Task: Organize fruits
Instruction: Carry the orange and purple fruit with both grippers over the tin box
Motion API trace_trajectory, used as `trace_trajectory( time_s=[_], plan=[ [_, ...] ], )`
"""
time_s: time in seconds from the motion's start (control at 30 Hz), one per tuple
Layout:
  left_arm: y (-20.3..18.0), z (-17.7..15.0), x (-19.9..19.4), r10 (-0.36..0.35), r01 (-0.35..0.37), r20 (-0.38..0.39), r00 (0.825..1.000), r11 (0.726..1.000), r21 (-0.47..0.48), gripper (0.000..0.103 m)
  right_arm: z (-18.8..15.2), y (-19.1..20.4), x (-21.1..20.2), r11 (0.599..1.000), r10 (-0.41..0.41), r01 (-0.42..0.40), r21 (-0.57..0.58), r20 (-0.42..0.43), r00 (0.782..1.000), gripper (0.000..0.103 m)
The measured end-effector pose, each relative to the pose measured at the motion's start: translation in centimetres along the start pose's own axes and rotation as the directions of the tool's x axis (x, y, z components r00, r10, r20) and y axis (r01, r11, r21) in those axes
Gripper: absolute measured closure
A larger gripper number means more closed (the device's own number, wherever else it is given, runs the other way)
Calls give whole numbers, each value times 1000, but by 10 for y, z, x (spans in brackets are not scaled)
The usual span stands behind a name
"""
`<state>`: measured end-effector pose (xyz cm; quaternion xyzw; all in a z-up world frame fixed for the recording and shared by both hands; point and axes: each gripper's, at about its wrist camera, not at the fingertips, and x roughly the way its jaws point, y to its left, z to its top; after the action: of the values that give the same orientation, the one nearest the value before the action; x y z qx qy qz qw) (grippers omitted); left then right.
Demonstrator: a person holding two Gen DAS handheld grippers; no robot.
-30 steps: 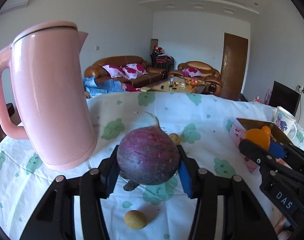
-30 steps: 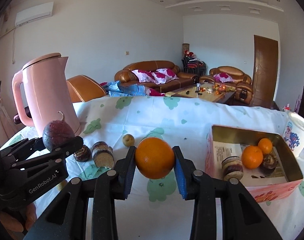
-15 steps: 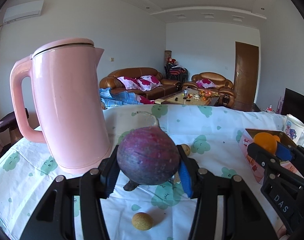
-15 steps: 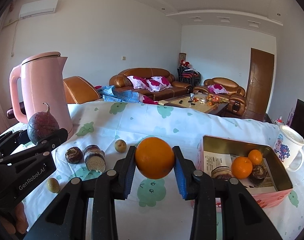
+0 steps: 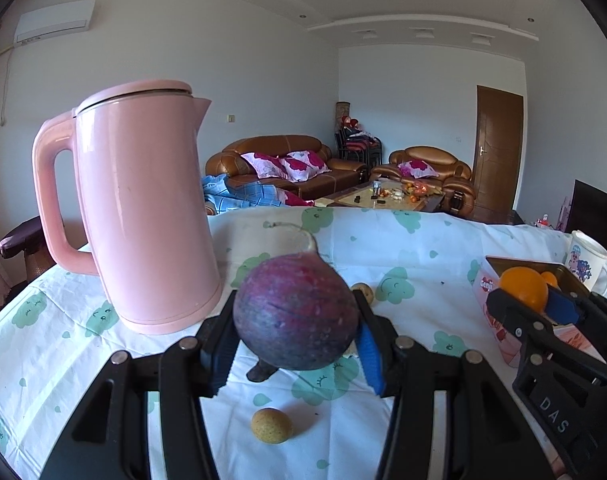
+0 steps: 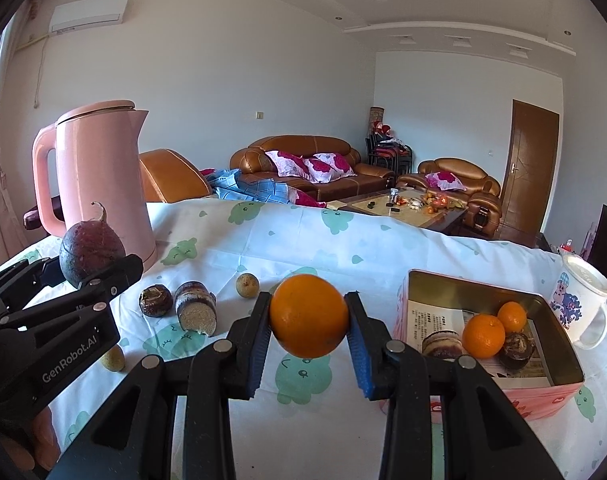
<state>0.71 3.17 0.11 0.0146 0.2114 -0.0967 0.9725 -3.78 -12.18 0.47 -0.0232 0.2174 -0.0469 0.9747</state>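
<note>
While the right tool (image 6: 308,316) clamps the firm, smooth orange (image 6: 308,315) across its middle, the left tool (image 5: 296,318) grips a heavy radish (image 5: 295,312) at nine o'clock.

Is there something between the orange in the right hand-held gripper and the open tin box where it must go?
Nothing visible stands in the way. The orange is held above bare tablecloth, and the tin box lies open to its right. Inside, two small oranges and two dark items occupy the right half; the left half shows free paper lining.
</note>
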Motion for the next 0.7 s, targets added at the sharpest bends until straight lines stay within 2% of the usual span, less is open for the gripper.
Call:
trace_trajectory(
  time_s=[0.43, 0.7],
  plan=[
    [-32, -3, -5, 10, -9, -21, 1000, 999, 46, 49, -6, -23, -8, 1000, -13, 13, 3, -16, 1000, 65],
    [-49, -4, -5, 12, -11, -35, 999, 999, 39, 49, -9, -44, -15, 1000, -30, 30, 0, -16, 999, 65]
  ],
)
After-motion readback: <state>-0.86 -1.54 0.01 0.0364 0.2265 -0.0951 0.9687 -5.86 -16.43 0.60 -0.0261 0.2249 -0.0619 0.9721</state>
